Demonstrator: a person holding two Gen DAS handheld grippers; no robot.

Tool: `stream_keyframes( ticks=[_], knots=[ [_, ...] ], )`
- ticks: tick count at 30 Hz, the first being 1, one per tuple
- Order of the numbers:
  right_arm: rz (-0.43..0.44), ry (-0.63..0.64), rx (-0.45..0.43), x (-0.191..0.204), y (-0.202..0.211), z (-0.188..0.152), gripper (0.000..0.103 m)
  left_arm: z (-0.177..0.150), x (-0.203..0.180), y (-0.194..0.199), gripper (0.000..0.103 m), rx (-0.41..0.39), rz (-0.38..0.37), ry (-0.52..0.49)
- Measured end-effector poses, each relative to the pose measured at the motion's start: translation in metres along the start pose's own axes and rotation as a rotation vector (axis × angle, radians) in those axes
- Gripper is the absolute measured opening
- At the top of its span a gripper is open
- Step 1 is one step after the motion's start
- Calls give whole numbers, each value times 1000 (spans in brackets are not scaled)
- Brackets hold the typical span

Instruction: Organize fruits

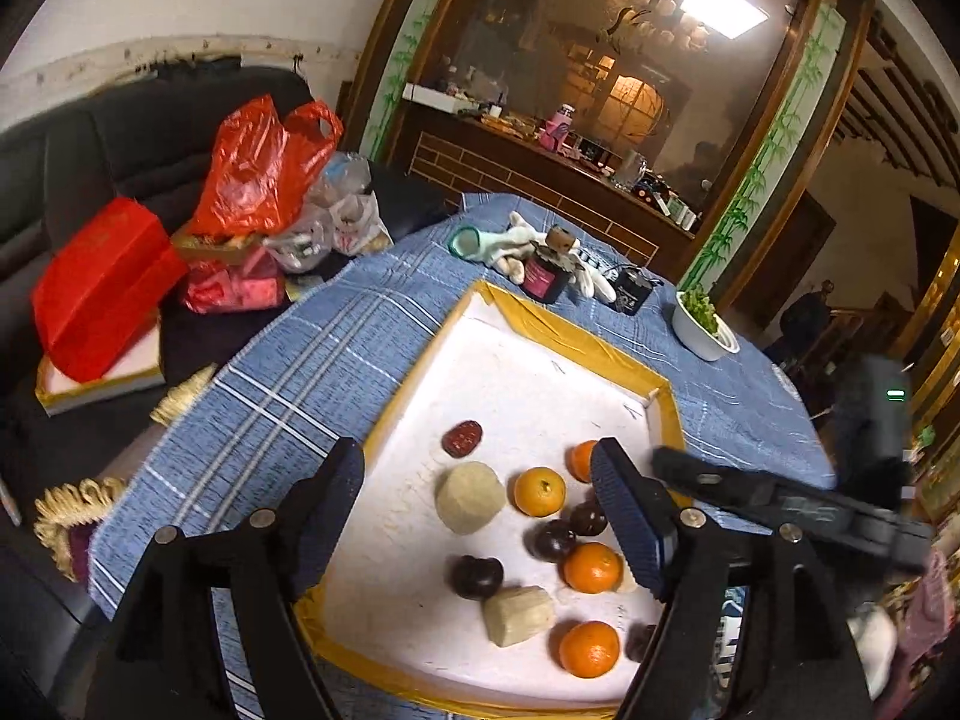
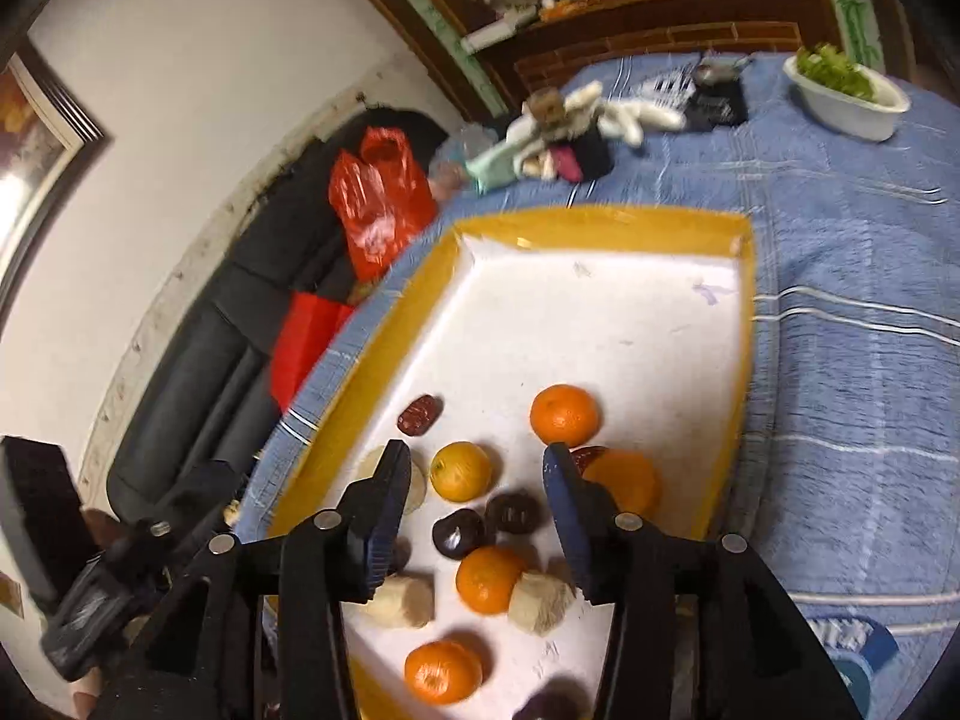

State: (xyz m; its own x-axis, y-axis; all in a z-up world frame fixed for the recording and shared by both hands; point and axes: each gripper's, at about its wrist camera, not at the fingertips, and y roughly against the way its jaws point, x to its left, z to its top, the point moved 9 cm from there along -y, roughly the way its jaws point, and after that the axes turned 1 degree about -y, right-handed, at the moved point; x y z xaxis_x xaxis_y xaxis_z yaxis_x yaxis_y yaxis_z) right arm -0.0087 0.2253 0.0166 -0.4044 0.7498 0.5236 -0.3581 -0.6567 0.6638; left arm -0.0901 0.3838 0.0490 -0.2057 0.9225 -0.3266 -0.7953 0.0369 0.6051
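Observation:
A white tray with a yellow rim [image 1: 510, 360] [image 2: 600, 228] lies on the blue cloth. It holds several oranges [image 1: 539, 491] [image 2: 564, 414], dark plums [image 1: 476, 576] [image 2: 459, 533], a red date [image 1: 462, 438] [image 2: 420, 414] and pale peeled chunks [image 1: 470, 497] [image 2: 540, 603]. My left gripper [image 1: 477, 480] is open and empty above the fruits. My right gripper [image 2: 474, 474] is open and empty above the fruits; its body also shows at the right of the left wrist view [image 1: 780, 498].
A white bowl of greens [image 1: 702, 324] [image 2: 846, 90], a dark jar [image 1: 546, 276], a black box [image 1: 630, 291] and white gloves [image 1: 516, 240] [image 2: 630, 114] sit at the table's far end. Red bags [image 1: 258, 162] [image 2: 378, 210] lie on a dark sofa at left.

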Motion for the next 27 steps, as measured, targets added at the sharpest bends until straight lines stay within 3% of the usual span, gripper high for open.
stream_keyframes(
  ticks=[3, 4, 9, 11, 21, 27],
  knots=[
    [-37, 13, -69, -5, 31, -8, 63, 1, -8, 5, 80, -38, 73, -58],
    [-60, 14, -93, -9, 42, -14, 64, 2, -12, 10, 84, -65, 129, -88],
    [-180, 32, -179, -27, 81, -38, 71, 9, -37, 39, 103, -206, 266, -168],
    [-235, 48, -210, -34, 93, -43, 73, 8, -49, 49, 103, -236, 293, -188],
    [-300, 127, -282, -36, 134, -59, 85, -36, -100, 32, 103, -73, 255, -239],
    [-328, 147, -300, -45, 145, -70, 85, -48, -117, 30, 103, -48, 266, -272]
  ],
)
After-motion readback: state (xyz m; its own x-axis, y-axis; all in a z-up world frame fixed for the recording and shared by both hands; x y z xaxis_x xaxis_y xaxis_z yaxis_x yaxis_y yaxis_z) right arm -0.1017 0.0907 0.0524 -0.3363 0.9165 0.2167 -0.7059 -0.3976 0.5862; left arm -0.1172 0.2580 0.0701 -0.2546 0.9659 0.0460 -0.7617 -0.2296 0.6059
